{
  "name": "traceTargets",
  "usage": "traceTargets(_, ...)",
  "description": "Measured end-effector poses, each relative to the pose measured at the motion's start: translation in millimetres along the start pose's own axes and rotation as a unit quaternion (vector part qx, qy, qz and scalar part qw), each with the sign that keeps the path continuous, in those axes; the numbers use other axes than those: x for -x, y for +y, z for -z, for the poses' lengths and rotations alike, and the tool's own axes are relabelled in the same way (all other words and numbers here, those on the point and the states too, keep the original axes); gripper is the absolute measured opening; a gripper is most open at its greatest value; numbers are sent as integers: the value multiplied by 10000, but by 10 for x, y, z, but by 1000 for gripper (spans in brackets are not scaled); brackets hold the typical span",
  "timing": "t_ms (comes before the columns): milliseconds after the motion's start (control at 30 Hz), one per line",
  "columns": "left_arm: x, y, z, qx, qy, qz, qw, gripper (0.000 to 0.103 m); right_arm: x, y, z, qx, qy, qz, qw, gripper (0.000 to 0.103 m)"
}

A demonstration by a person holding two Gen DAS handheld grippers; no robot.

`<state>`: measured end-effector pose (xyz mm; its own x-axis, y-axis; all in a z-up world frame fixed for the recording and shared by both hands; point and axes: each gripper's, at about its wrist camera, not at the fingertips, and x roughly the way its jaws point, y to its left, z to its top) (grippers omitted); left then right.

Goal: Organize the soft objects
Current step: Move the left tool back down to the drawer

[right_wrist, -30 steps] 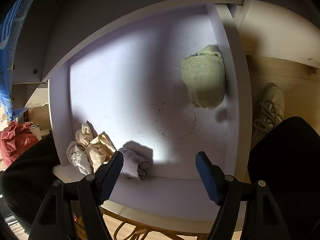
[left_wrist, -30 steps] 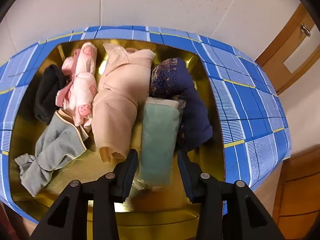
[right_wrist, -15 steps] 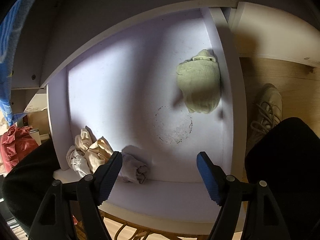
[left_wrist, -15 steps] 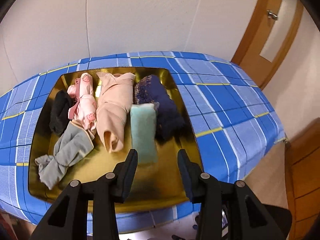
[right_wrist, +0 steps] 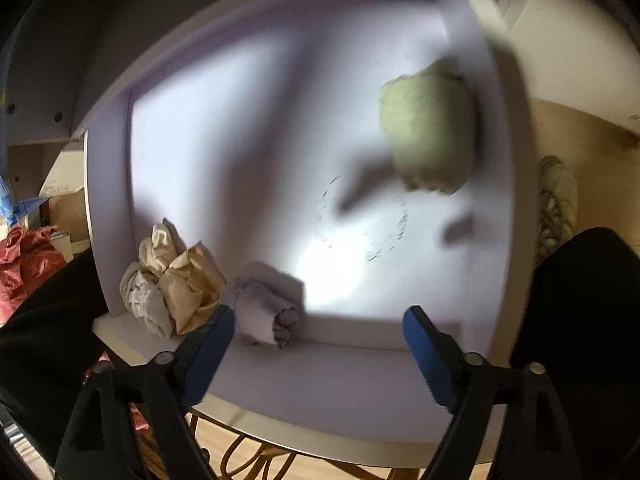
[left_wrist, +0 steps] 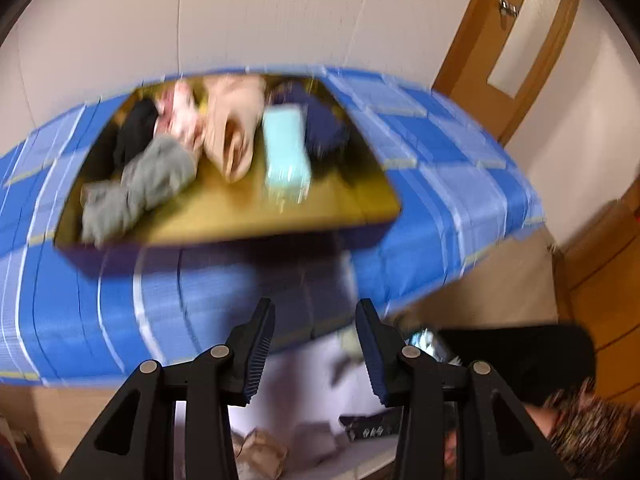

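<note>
**Drawer half filled, tray still loaded**

White drawer [right_wrist: 280, 128] holds rolled socks [right_wrist: 264, 312]. Right gripper [right_wrist: 316, 336] hovers empty, jaws opening; left gripper [left_wrist: 316, 344] released, empty, clear of the tray [left_wrist: 360, 204]. Best to grab one roll squarely mid-body.

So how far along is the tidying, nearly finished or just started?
Partly done, I'd say. A green roll, a lilac roll and a cream bundle already lie in the white drawer. Both grippers, left and right, are empty; the right's jaws are opening. About six items, including the mint roll, remain in the gold tray.
</note>
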<state>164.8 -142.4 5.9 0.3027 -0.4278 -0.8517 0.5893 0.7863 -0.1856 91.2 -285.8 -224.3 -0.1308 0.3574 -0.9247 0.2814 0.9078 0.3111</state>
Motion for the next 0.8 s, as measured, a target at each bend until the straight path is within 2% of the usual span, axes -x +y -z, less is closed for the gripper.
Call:
traceTargets(167, -284, 203, 544, -25, 532, -244, 9983, 43, -334, 249, 107, 314, 477, -81, 9983, 92)
traceTargets(300, -578, 442, 894, 129, 1081, -493, 9928, 43, -511, 400, 137, 350, 618, -196, 9973, 92)
traceTargets(367, -739, 607, 1042, 441, 1409, -571, 9874, 43, -582, 464, 155, 375, 614, -155, 9973, 92)
traceTargets(467, -908, 877, 1263, 1288, 1809, -431, 9741, 43, -696, 563, 189, 370, 625, -74, 9973, 92)
traceTargets(500, -944, 964, 1323, 1566, 1895, -385, 9685, 43, -745, 598, 203, 353, 674, -89, 9971, 92)
traceTargets(600, -963, 1110, 1364, 1867, 1923, -530, 9620, 44, -861, 682, 234, 369, 707, -30, 9968, 92)
traceTargets(667, -956, 1168, 1362, 1961, 1866, -626, 9606, 51, -930, 721, 245, 411, 697, 132, 9966, 92)
traceTargets(733, -969, 1235, 1398, 2082, 1875, -676, 9576, 74, -994, 735, 235, 424, 693, 232, 9964, 90)
traceTargets(800, -1004, 1268, 1423, 2159, 1929, -685, 9547, 76, -1060, 742, 234, 427, 741, 362, 9957, 88)
